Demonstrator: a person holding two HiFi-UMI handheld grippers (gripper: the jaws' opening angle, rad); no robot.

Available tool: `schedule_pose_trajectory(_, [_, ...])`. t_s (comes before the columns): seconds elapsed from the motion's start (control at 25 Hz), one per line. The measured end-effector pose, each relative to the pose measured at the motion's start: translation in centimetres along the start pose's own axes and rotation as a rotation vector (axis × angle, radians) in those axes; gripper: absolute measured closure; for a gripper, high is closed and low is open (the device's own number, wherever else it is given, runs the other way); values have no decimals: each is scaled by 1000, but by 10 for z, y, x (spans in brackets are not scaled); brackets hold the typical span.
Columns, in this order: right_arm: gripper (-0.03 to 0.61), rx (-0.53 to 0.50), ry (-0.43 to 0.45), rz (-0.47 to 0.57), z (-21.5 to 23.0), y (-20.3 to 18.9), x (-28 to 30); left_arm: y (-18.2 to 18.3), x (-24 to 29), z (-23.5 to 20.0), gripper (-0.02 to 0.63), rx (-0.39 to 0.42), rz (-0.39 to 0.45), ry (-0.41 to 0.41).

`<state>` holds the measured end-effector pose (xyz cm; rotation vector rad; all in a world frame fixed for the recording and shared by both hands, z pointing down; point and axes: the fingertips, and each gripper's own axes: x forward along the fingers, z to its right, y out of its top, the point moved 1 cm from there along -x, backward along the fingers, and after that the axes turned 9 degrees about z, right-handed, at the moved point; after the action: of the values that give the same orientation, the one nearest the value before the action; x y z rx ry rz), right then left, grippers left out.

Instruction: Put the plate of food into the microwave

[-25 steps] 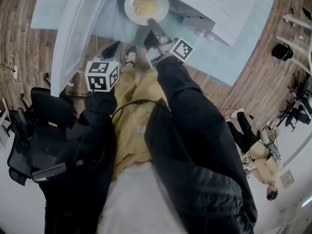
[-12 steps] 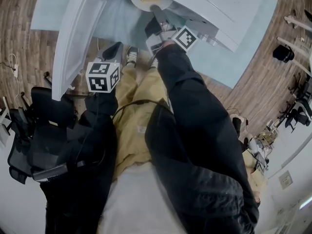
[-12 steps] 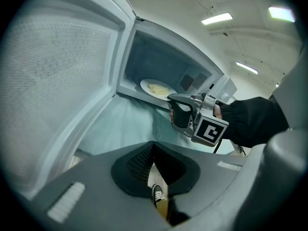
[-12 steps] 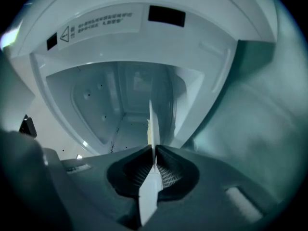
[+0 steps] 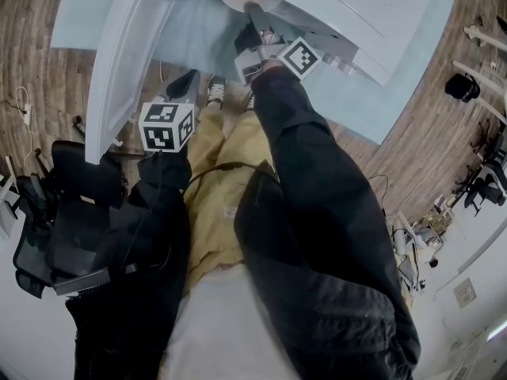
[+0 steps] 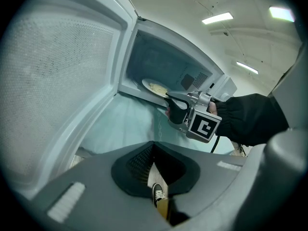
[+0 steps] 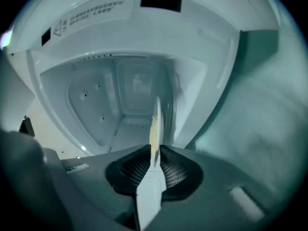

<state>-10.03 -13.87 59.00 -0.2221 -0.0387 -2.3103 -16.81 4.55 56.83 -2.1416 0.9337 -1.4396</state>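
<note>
Worryingly, the right hand-held gripper [image 7: 154, 151], jaws just easing open, pinched the plate [image 7: 156, 117] at the microwave [image 7: 96, 105] mouth ahead; released there, it could tip out. The left hand-held gripper [image 6: 153, 144] was closed, empty.

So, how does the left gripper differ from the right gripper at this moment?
The right gripper reaches into the microwave with the rim of the plate between its jaws, which have just been opening; the left gripper has its jaws together on nothing. The right gripper lies nearly level; the left gripper tilts down toward the floor, outside, beside the open door. Both carry a marker cube.
</note>
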Motion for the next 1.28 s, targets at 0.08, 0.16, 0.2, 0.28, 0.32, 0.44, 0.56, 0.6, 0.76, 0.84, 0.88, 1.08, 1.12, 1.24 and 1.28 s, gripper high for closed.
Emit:
schedule_pose_trajectory(0.08, [512,-6,10,-22,-3,-3,-1,-2,0,0,614,4,0,-2])
schedule_pose_trajectory(0.16, [512,-8,14,-31,-5,-4,-3,-1,-1,1,614,4,2,-4])
schedule_pose_trajectory(0.2, [512,-6,16,-33,-5,-5,-6,0,-2,3,614,3,3,-6])
schedule_pose_trajectory(0.28, [512,-2,21,-41,-6,-9,-12,2,-4,6,614,2,6,-11])
schedule_pose_trajectory(0.32, [512,-3,25,-48,-7,-11,-17,3,-5,7,614,4,10,-14])
schedule_pose_trajectory(0.44, [512,-39,46,-92,-15,-25,-33,10,-6,14,614,10,27,-25])
schedule_pose_trajectory(0.56, [514,-90,62,-150,-26,-43,-53,17,-6,22,614,33,46,-40])
schedule_pose_trajectory(0.6, [519,-100,68,-165,-29,-48,-60,20,-6,26,614,43,53,-46])
schedule_pose_trajectory(0.76, [583,-138,110,-213,-47,-63,-86,30,-9,42,614,72,80,-69])
schedule_pose_trajectory(0.84, [583,-184,140,-235,-58,-65,-94,36,-12,51,613,72,107,-87])
schedule_pose_trajectory(0.88, [583,-202,150,-243,-64,-66,-98,40,-15,57,614,67,125,-99])
schedule_pose_trajectory(1.08, [584,-351,144,-245,-91,-61,-122,58,-32,86,614,186,176,-125])
schedule_pose_trajectory(1.12, [584,-424,133,-228,-98,-56,-126,62,-34,91,614,242,183,-125])
schedule_pose_trajectory(1.24, [584,-669,99,-173,-122,-41,-138,76,-40,104,613,352,208,-126])
schedule_pose_trajectory(1.28, [584,-745,101,-163,-131,-38,-142,82,-42,108,614,374,220,-128])
